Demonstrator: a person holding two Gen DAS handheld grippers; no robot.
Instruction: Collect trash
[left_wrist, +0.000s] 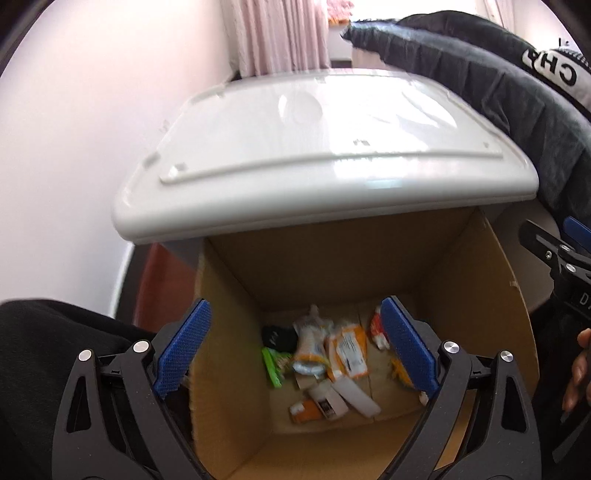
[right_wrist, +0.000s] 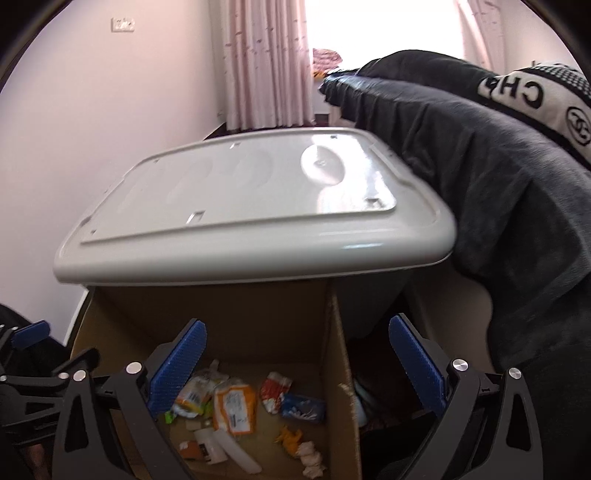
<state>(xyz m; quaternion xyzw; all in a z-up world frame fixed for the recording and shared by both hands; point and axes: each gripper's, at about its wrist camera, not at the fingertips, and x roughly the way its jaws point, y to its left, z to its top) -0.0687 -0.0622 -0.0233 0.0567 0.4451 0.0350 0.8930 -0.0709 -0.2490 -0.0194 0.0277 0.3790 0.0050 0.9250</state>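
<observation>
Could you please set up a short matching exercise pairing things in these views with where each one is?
Things:
1. wrappers
2. white lid
3. black cloth
4. left gripper

Places:
a. draped at the right, beside the lid
b. at the bottom of the cardboard box
c. over the box opening, jaws apart
d. behind the box, above its far edge

Pairs: 1-b, 2-d, 3-a, 4-c

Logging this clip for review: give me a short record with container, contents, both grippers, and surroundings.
container: open cardboard box
contents: wrappers and other small trash on the box floor
left gripper: open, empty, above the box
right gripper: open, empty, above the box
behind box: white plastic bin, bottom side up
on bin's right: dark cloth
</observation>
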